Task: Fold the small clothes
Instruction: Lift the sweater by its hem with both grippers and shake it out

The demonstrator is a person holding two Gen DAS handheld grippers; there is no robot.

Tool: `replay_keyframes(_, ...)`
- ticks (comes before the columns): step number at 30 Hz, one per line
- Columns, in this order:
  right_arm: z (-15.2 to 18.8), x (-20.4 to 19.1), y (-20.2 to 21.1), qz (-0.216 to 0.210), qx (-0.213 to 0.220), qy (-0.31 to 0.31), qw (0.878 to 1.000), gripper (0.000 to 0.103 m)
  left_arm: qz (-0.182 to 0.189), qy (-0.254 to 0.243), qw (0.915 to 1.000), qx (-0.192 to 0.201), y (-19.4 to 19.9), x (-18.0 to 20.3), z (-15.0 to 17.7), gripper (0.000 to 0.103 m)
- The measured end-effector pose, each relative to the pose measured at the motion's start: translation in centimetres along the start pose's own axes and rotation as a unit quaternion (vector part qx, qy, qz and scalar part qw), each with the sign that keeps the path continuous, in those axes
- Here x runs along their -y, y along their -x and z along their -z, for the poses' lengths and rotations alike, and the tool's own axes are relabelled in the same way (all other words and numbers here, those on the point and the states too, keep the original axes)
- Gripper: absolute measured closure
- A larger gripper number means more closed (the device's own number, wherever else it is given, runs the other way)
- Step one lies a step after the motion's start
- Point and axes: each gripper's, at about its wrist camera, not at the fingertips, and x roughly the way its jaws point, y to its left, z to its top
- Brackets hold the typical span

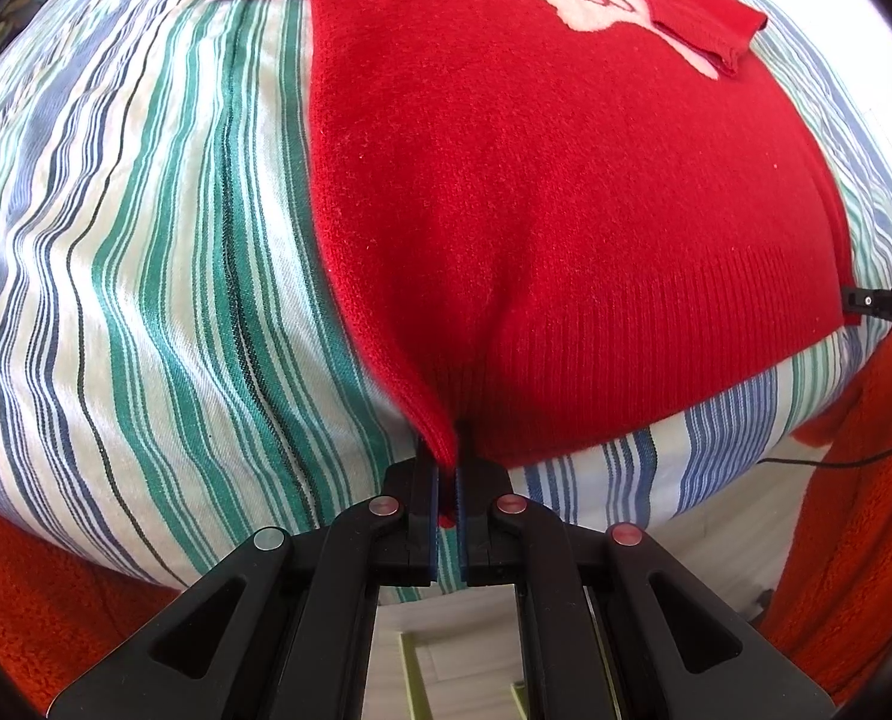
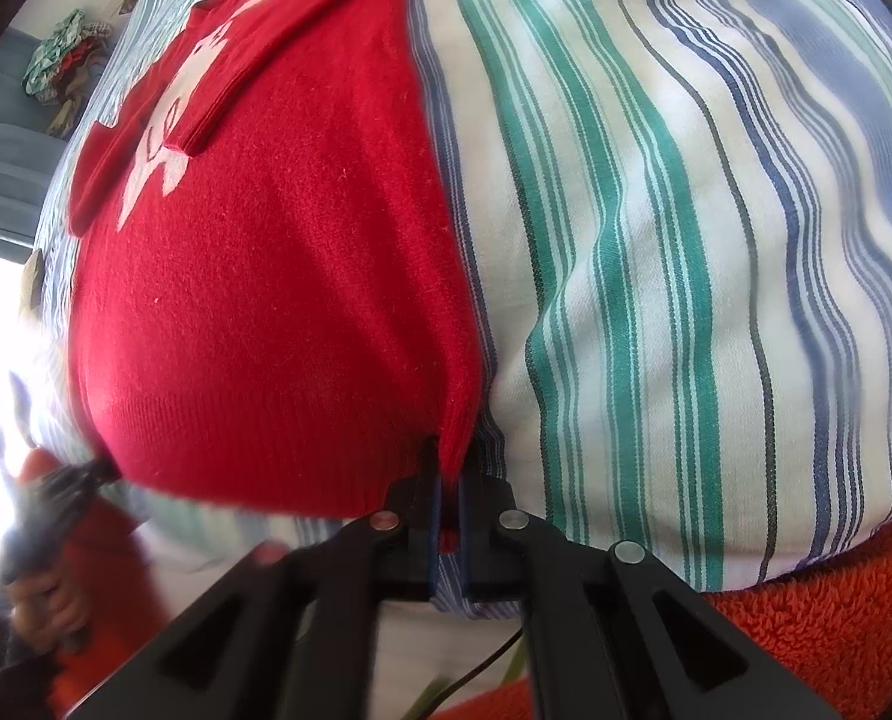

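A small red knit sweater (image 1: 565, 192) with a white motif lies flat on a striped cloth; both sleeves are folded in over its chest. My left gripper (image 1: 447, 468) is shut on the sweater's near left hem corner. The sweater also fills the left of the right wrist view (image 2: 254, 300). My right gripper (image 2: 448, 480) is shut on the near right hem corner. The tip of the right gripper shows at the right edge of the left wrist view (image 1: 883, 304). The left gripper is a blurred shape at lower left of the right wrist view (image 2: 56, 498).
The striped green, blue and white cloth (image 1: 146, 300) covers the work surface and appears in the right wrist view too (image 2: 685, 240). An orange towel (image 2: 805, 630) lies under its near edge. A pile of clothes (image 2: 62, 60) sits far off on a sofa.
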Motion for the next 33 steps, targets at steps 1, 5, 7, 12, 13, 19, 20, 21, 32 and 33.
replay_keyframes(1, 0.0, 0.0, 0.0, 0.000, 0.000, 0.000, 1.000, 0.101, -0.001, -0.001, 1.0000, 0.000, 0.0, 0.1, 0.0, 0.100)
replay_keyframes(5, 0.0, -0.1, 0.0, 0.000, 0.000, 0.000, 1.000, 0.101, -0.006, -0.006, 1.0000, 0.001, 0.0, 0.6, 0.1, 0.100)
replay_keyframes(7, 0.0, -0.2, -0.1, 0.000, 0.000, 0.000, 1.000, 0.101, -0.008, -0.008, 0.9999, 0.002, 0.0, 0.8, 0.1, 0.099)
replay_keyframes(12, 0.1, -0.3, -0.2, -0.002, 0.000, -0.002, 1.000, 0.101, -0.013, -0.013, 0.9998, 0.002, -0.2, 1.2, 0.2, 0.099)
replay_keyframes(13, 0.1, -0.2, -0.2, -0.004, 0.000, -0.003, 1.000, 0.101, -0.014, -0.013, 0.9998, 0.002, -0.2, 1.4, 0.2, 0.099)
replay_keyframes(19, -0.1, 0.1, 0.0, -0.009, -0.001, -0.008, 1.000, 0.101, -0.021, -0.017, 0.9996, 0.003, -0.2, 2.0, 0.2, 0.099)
replay_keyframes(20, -0.2, 0.2, 0.0, -0.010, -0.001, -0.008, 1.000, 0.101, -0.022, -0.018, 0.9996, 0.003, -0.1, 2.1, 0.2, 0.099)
replay_keyframes(21, -0.2, 0.2, 0.0, -0.011, -0.001, -0.010, 1.000, 0.101, -0.023, -0.018, 0.9996, 0.003, -0.2, 2.2, 0.2, 0.099)
replay_keyframes(32, 0.2, 0.7, 0.8, -0.023, 0.006, -0.020, 1.000, 0.097, -0.032, -0.022, 0.9992, 0.004, 0.6, 3.4, 1.0, 0.095)
replay_keyframes(33, 0.3, 0.7, 0.8, -0.024, 0.007, -0.021, 0.999, 0.096, -0.032, -0.023, 0.9992, 0.004, 0.6, 3.6, 1.2, 0.093)
